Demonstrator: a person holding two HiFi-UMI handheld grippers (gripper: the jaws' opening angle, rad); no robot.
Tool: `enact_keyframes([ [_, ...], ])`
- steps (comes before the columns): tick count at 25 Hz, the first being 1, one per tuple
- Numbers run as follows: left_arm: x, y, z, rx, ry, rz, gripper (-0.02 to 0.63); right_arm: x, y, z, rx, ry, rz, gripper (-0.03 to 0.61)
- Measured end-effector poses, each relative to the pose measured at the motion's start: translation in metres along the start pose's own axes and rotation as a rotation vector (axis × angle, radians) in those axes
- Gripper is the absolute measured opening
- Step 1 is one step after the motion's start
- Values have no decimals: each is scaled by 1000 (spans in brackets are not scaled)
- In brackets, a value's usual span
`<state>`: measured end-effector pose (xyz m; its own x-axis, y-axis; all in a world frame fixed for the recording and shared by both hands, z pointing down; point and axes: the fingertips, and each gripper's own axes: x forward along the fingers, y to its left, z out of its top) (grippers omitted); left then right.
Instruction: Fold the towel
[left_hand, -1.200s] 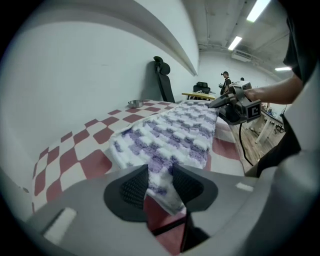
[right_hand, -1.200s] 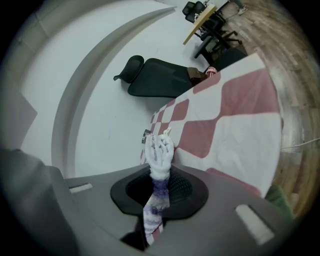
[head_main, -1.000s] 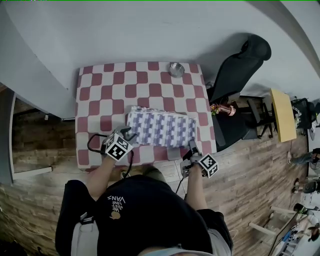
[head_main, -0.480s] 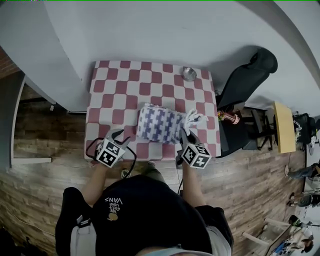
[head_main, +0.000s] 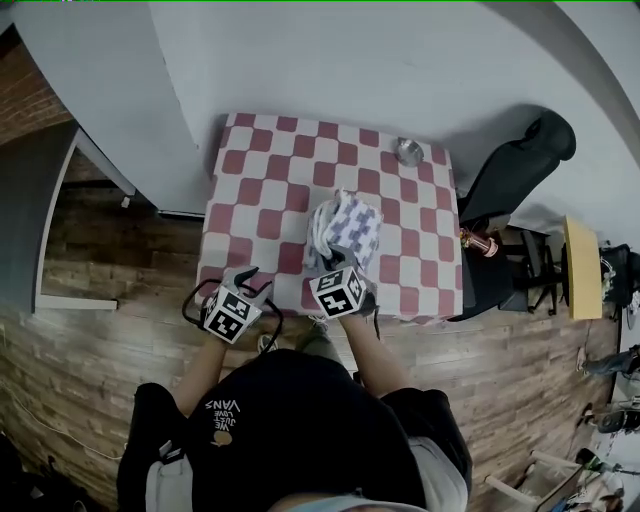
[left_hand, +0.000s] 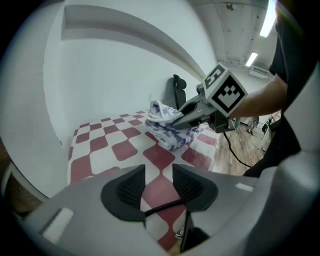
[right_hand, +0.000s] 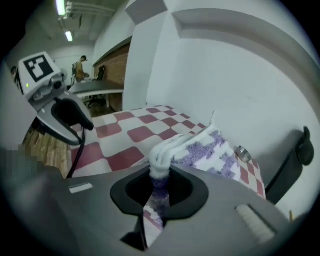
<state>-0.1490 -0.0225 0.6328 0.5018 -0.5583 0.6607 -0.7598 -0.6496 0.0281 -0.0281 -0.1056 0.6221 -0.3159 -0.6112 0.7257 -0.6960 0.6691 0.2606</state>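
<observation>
Pinching a bunched edge of the towel (right_hand: 202, 146), the right gripper (right_hand: 159, 186) has its jaws drawn almost together. White and purple cloth is squeezed between them, and a strip of it hangs through below. From the grip, the cloth rises in a thick roll and spreads away onto the table (head_main: 250, 190), which is covered in red and white checks.

From the head view the towel sits as a doubled-over heap around the middle of the table, nearer the person's edge. Its near end is lifted into the right gripper, while the rest lies on the checks.

The left gripper (left_hand: 158, 184) holds nothing. Its jaws stand partway apart, and only the checked cloth shows through the gap. It hangs over the near left corner of the table, clear of the towel and to the left of the other gripper.

A small metal bowl (head_main: 408, 152) stands at the far right corner, well apart from the towel. A black chair (head_main: 522, 160) stands just beside the table's right side, on a wooden floor (head_main: 110, 300).
</observation>
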Motion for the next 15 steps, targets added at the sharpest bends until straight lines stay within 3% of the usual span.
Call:
enact_keyframes([
  [3,-10,5,-10,-10,7,11,149,20,22,-12,-100,74,10,61],
  [6,-14,8,-16,-15,9,13,149,31,31,-17,-128,86,25,87],
  [12,-13,8,-10,6,-1,-1,149,30,36,-15,-82,63,93,108],
  [15,-11,6,-3,30,-14,-11,149,24,40,-10,0,34,154,161],
])
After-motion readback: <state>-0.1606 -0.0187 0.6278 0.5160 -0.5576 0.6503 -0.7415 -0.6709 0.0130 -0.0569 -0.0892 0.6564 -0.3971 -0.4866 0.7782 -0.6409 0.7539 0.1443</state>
